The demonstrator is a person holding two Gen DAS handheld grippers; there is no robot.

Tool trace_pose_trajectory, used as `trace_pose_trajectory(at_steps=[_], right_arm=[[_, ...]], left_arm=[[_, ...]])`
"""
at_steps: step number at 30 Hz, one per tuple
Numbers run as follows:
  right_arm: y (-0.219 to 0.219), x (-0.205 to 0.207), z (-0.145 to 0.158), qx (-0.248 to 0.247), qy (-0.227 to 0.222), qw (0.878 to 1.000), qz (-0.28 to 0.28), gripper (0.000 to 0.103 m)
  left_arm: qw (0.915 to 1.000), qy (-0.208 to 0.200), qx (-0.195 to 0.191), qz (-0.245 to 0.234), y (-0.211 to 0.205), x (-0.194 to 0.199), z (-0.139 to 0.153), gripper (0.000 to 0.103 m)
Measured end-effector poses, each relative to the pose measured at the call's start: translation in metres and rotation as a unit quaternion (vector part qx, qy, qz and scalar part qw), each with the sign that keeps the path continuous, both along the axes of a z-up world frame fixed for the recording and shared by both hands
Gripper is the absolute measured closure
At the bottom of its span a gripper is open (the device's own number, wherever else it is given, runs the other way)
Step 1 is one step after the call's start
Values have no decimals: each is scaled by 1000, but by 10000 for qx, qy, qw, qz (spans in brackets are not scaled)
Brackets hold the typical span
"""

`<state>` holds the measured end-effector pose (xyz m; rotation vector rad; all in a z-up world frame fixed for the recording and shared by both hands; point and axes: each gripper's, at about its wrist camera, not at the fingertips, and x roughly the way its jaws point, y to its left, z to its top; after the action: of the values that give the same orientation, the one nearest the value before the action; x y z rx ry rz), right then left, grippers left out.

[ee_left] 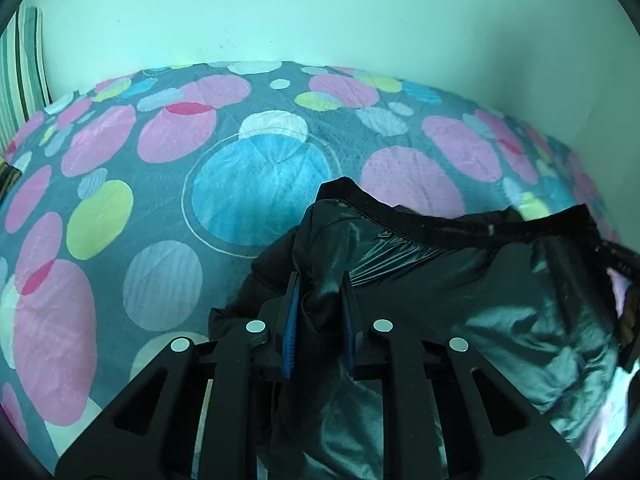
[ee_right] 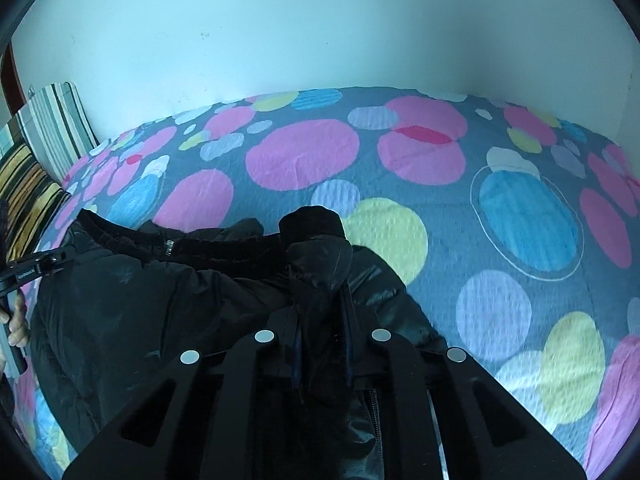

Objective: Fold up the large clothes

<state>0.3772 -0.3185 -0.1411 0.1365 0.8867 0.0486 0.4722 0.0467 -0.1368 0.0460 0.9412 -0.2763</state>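
Bedspread (ee_left: 100, 152) first – grey with big pink, blue and lime circles, it fills everything left of the left gripper's fingers and stretches ahead to a plain pale wall (ee_left: 320, 20). Way off to the far left there's a striped cushion (ee_left: 24, 72) propped against that wall.

Moving right, the left gripper (ee_left: 320, 284) has its jaws pinched nearly together, with a fold of the black puffer jacket (ee_left: 500, 280) bunched between the blue pads. The jacket spills out to the right of the fingers, shiny and crumpled, with its dark ribbed hem (ee_left: 460, 224) running just ahead of the fingertips.

Right wrist view, same deal – a hand (ee_right: 16, 320) on the other tool shows at the far left edge, next to the striped cushions (ee_right: 52, 136). The jacket (ee_right: 140, 300) lies left of and under the fingers, on the bedspread (ee_right: 300, 152). The right gripper (ee_right: 322, 284) is clamped close too, with a lump of black fabric squeezed between the fingers and a cuff-like end (ee_right: 312, 220) sticking up just past the tips. Right of the fingers it's only the spotty cover.
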Motion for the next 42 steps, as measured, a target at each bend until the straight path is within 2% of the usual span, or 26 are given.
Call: trace_pose_trajectory(at_steps=[3, 7, 12, 16, 17, 19, 20, 21, 23, 24, 26, 28, 31, 34, 36, 39, 42], right_arm=[[2, 19, -20, -34, 304, 9995, -89, 88], [-5, 34, -51, 197, 719, 9971, -180, 86], [-2, 38, -65, 229, 772, 9965, -212, 85], [-1, 37, -61, 228, 731, 9968, -218, 85], [-2, 37, -59, 241, 712, 9969, -230, 83], [-5, 33, -51, 336, 656, 9970, -247, 78], [-7, 27, -44, 392, 630, 9969, -278, 69], [-9, 20, -37, 449, 588, 9968, -310, 56], [-14, -4, -18, 672, 319, 9967, -330, 36], [-16, -17, -10, 749, 171, 9964, -345, 32], [-20, -47, -1, 799, 53, 9961, -361, 31], [-23, -66, 0, 821, 62, 9958, -400, 31], [-28, -92, -10, 890, 229, 9945, -497, 31], [-32, -95, -28, 1024, 471, 9921, -555, 30], [-35, -92, -37, 1152, 555, 9897, -638, 24], [-38, -86, -52, 1517, 663, 9837, -700, 20], [-35, -80, -62, 1648, 761, 9809, -705, 20]], left_arm=[[9994, 45, 347, -9, -10, 6, -16, 85], [9995, 156, 258, 6, -11, 15, -33, 85], [9993, 146, 340, 4, -17, 19, -43, 85], [9990, 85, 433, 20, -18, 15, -34, 85], [9990, 99, 431, 44, -16, 12, -31, 82], [9988, 57, 463, 129, -11, 2, -20, 70], [9991, 11, 410, 131, -6, -7, -12, 51], [9994, -48, 329, 121, -3, -14, -7, 37], [9998, -139, 50, 104, 10, -37, 5, 31], [9999, -108, -79, 96, 16, -47, 7, 28], [9994, -46, -327, 89, 25, -65, 8, 22], [9984, 60, -550, 135, 32, -80, 4, 21], [9980, 154, -571, 231, 37, -90, -6, 16], [9963, 294, -752, 305, 40, -91, -17, 13], [9933, 481, -989, 351, 43, -87, -24, 11], [9857, 855, -1395, 414, 47, -79, -39, 8], [9759, 1147, -1820, 376, 48, -73, -54, 7]])
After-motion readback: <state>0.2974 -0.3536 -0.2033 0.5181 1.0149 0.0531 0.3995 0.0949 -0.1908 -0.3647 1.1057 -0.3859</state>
